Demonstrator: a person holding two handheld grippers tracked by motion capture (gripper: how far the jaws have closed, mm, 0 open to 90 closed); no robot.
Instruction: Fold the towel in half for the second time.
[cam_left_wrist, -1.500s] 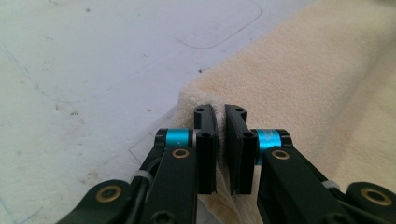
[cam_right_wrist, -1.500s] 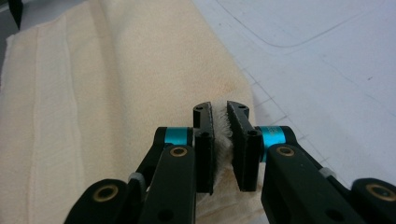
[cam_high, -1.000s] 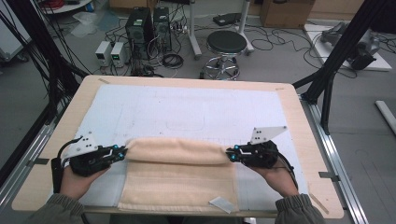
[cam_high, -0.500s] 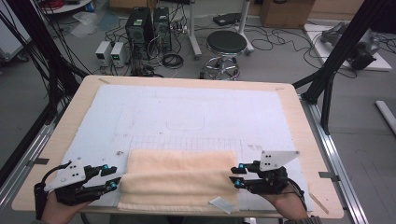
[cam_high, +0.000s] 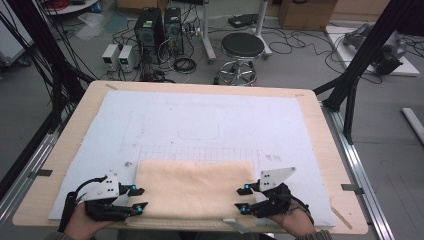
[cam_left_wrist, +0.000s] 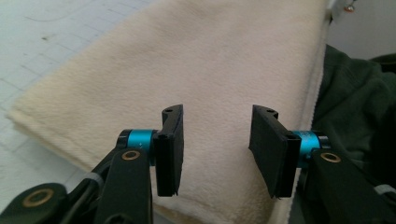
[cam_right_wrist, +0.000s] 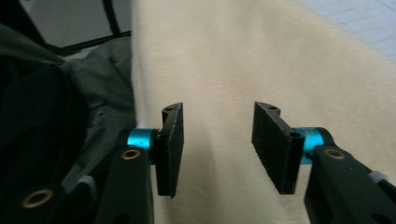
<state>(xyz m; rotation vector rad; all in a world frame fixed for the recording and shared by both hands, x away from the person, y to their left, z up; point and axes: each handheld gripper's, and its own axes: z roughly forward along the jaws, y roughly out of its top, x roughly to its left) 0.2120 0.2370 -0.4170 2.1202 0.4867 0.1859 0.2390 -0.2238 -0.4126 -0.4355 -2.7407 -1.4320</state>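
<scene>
High view: a cream-coloured, folded terry-cloth towel (cam_high: 195, 187) lay flat on the pale blue gridded mat (cam_high: 200, 120) that covered the light wooden bench (cam_high: 90, 95). The towel sat at the near edge of the bench, centred between the two hands, with its near hem at the mat's near border. The left gripper (cam_high: 139, 197) stood at the towel's left end, its fingers pointing inward over the towel's left edge. The right gripper (cam_high: 242, 198) stood at the right end, likewise pointing inward. Both sets of fingers were parted, having just been opening, with no cloth pinched. A small pale tag (cam_high: 231, 223) lay at the bench edge just beside the right gripper. On the floor beyond the bench stood a black round stool (cam_high: 242, 46) and two black computer towers (cam_high: 157, 22). No containers were seen on the bench.

Left gripper view: the left gripper (cam_left_wrist: 215, 142) held its two black fingers (cam_left_wrist: 170, 149) roughly half apart above the towel (cam_left_wrist: 187, 60). The gap between them was free; the pads pressed on nothing. The folded edge of the towel ran on the left, over the mat (cam_left_wrist: 42, 32). A dark green sleeve (cam_left_wrist: 355, 102) lay to the right.

Right gripper view: the right gripper (cam_right_wrist: 217, 142) showed the same state, fingers (cam_right_wrist: 275, 144) roughly half apart over the towel (cam_right_wrist: 243, 56), gripping nothing. Dark green clothing (cam_right_wrist: 70, 93) lay to the left of the towel's edge.
</scene>
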